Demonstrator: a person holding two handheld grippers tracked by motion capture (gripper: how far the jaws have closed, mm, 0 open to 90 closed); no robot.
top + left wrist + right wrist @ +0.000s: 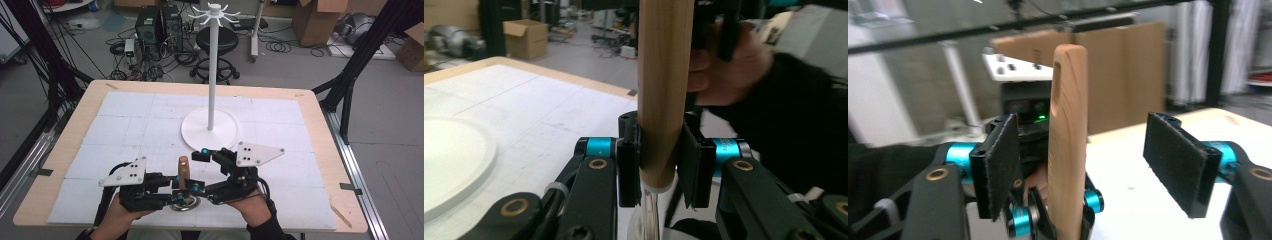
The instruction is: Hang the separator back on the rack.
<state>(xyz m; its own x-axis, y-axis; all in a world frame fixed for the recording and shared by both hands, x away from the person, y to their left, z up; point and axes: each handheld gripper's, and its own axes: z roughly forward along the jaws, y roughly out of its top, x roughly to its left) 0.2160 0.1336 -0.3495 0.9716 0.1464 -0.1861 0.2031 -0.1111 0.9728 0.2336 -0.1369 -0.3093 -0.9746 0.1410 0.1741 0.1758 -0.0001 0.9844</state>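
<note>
Wooden utensil handle (663, 90) stands upright just in front of the white stand (210, 127), clamped by the left gripper (659, 165); right gripper (1098, 165) stands apart, so withdraw it straight back without nudging.

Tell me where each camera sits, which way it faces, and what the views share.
High view: above the person's side, looking forward and down on the table; both hands and each hand-held gripper show.
Left gripper view: rides the left hand-held gripper, looking along its jaws clamped on the wooden handle; the other hand behind.
Right gripper view: rides the right hand-held gripper, jaws open around the handle.
All share the handle.
</note>
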